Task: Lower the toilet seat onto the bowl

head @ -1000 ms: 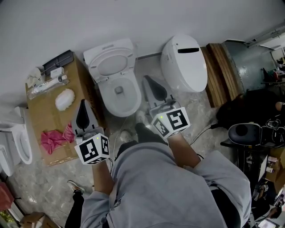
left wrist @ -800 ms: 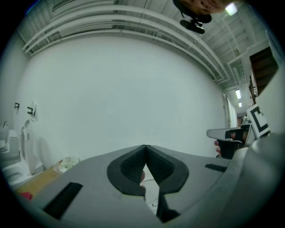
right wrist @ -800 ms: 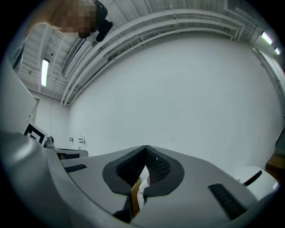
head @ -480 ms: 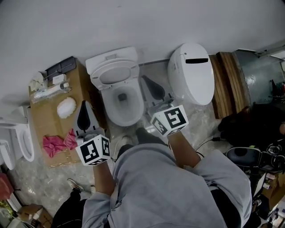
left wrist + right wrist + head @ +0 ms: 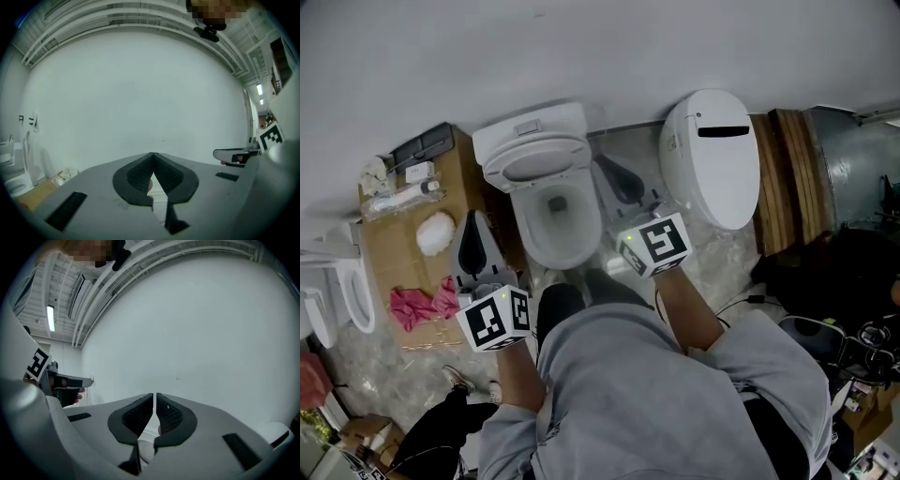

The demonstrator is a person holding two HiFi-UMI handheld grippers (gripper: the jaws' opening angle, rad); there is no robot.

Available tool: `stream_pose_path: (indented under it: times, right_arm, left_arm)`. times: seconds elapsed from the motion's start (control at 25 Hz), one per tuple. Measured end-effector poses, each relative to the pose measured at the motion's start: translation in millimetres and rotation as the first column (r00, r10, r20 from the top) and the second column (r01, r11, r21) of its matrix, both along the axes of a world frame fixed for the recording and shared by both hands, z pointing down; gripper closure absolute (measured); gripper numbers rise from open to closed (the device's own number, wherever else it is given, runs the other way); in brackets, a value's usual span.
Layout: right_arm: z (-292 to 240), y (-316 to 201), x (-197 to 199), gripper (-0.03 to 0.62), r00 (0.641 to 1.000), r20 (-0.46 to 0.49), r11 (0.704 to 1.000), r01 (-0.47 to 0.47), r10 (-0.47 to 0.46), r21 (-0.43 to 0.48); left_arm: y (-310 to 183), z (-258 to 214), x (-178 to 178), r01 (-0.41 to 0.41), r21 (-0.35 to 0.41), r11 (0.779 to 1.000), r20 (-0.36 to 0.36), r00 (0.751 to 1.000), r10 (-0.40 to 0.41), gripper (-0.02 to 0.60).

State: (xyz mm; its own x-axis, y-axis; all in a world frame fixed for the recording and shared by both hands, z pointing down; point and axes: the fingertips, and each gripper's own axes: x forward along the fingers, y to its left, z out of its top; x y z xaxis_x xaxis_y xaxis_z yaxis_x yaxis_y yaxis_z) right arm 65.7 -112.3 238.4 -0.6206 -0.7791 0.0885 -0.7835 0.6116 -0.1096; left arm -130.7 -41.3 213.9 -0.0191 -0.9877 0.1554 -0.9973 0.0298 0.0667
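Head view, against a second back: nearer now, left tool (image 5: pixel 475 223) and right tool (image 5: pixel 607 169) pressed together, empty, at bowl's (image 5: pixel 528 239) 9 and 3 o'clock, seat (image 5: pixel 494 161) upright, lowering not begun.

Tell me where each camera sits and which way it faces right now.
Head view: on the person's head, looking steeply down at the toilet, seat up; the grey top, left gripper and right gripper show.
Left gripper view: on the left gripper, looking roughly level along its shut jaws at the white wall.
Right gripper view: on the right gripper, facing the same wall past its shut jaws.
Shared: each gripper view catches the other gripper at its edge.
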Motion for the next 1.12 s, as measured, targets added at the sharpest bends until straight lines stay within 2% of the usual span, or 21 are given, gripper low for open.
stream_pose_path:
  times: [0.28,0.64,1.12]
  right_arm:
    - [23,-30,-5,0.592,0.999,-0.044,1.000,0.001,-0.002,-0.020]
    - [62,-64,-46,0.555,0.991,-0.118,0.997,0.050,-0.057,-0.059]
    - [123,-86,-83,0.533,0.963,-0.237,0.988,0.107,-0.131,-0.114]
  left_arm:
    - [-32,8,-6,-0.025,-0.003,1.000,0.005,1.000,0.025,0.581]
    - [-76,36,-34,-0.073,-0.025,0.997,-0.016,0.997,0.073,0.581]
    - [-90,76,-66,-0.076,-0.071,0.995,-0.039,0.997,0.073,0.581]
